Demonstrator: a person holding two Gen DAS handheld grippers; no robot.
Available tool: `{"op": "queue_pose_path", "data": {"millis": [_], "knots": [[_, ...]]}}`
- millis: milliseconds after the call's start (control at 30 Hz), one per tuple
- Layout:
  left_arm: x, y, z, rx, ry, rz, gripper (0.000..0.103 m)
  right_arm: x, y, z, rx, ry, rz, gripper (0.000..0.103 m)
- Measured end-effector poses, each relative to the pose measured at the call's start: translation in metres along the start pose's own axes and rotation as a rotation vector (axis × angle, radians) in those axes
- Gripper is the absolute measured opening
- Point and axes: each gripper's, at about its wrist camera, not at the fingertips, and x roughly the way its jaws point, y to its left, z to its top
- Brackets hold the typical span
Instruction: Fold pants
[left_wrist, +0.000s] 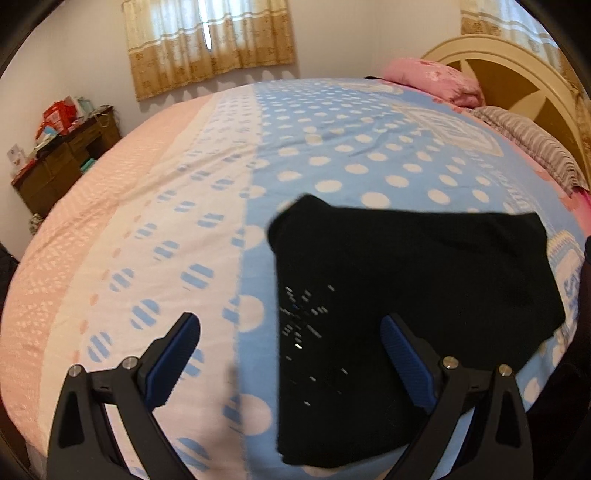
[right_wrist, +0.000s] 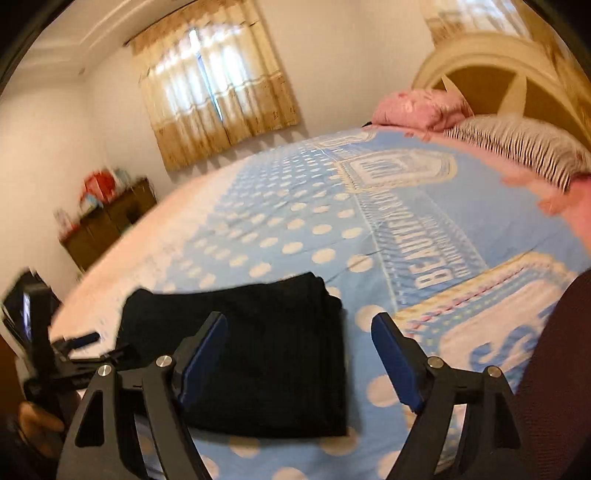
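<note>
From the left wrist camera, the left gripper (left_wrist: 290, 339) hangs over the bed with its blue-padded jaws spread wide and nothing between them but air; the pads touch no cloth. The black pants (left_wrist: 406, 302) lie folded into a compact, roughly rectangular bundle on the blue, white-dotted part of the bedspread (left_wrist: 332, 147), below and beyond the gripper's right finger, with one corner turned up slightly at the far left. A pale pink strip of the bedspread runs along the left side. At the head of the bed sit a pink pillow (left_wrist: 436, 81) and a striped pillow (left_wrist: 532, 147) before a cream and brown headboard (left_wrist: 517, 70); a dark wooden cabinet (left_wrist: 62, 162) with red boxes on top stands by the wall under a beige curtain (left_wrist: 210, 44). From the right wrist camera, which is blurred, the right gripper (right_wrist: 299, 350) is also parted wide and holds nothing; its left finger stands over the near right part of the folded pants (right_wrist: 258, 350), its right finger over bare bedspread (right_wrist: 295, 221). The left gripper (right_wrist: 79, 339) shows at the left edge, beside the far left end of the pants, with a hand (right_wrist: 37, 417) holding its handle
</note>
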Motion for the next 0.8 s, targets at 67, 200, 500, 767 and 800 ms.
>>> {"op": "queue_pose_path", "data": {"millis": [67, 200, 500, 767, 800], "knots": [[-0.004, 0.003, 0.005, -0.007, -0.015, 0.008, 0.101, 0.003, 0.006, -0.001, -0.007, -0.003, -0.021, 0.081], [-0.010, 0.008, 0.009, -0.029, -0.045, 0.006, 0.103, 0.008, 0.017, -0.003, -0.043, 0.004, -0.034, 0.081], [0.021, 0.006, 0.006, -0.100, 0.072, -0.169, 0.103, 0.053, -0.008, -0.019, -0.015, 0.135, -0.063, 0.081], [0.040, -0.009, 0.003, -0.141, 0.113, -0.372, 0.043, 0.073, 0.001, -0.031, -0.021, 0.241, 0.010, 0.036], [0.037, -0.009, 0.005, -0.150, 0.100, -0.393, 0.036, 0.072, 0.006, -0.029, -0.042, 0.250, 0.009, 0.033]]}}
